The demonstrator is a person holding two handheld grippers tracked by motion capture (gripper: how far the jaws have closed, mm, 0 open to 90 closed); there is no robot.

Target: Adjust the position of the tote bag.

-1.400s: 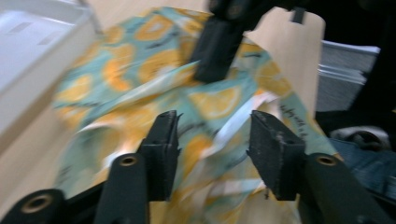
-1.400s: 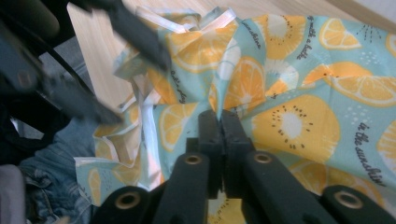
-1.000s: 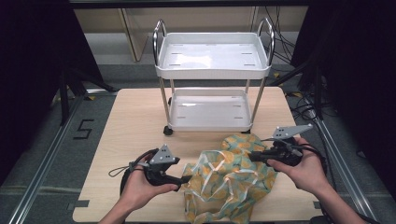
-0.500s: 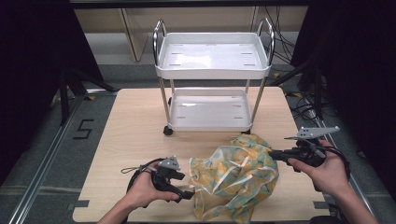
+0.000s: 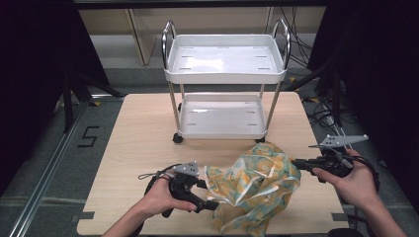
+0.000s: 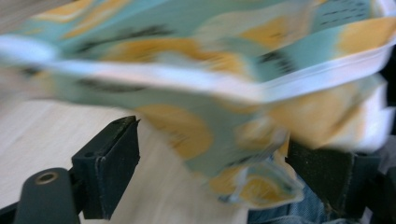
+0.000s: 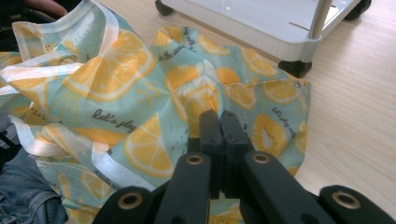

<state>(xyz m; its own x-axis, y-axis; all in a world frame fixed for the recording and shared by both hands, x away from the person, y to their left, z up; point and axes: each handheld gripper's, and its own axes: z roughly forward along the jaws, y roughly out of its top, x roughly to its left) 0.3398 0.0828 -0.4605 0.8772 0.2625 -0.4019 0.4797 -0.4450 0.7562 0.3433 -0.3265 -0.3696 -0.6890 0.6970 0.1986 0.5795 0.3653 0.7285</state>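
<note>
Behind the one lemon-print cloth stands one two-shelf cart, mid-frame; right claw clenched on cloth, left claw released around it.

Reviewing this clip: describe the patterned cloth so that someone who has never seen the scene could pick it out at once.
On the wooden table, in front of the white two-shelf cart, a crumpled cloth lies at the near edge between the left gripper and the right gripper. It is teal with orange lemon slices, white borders and script lettering, the one soft, coloured thing there.
</note>
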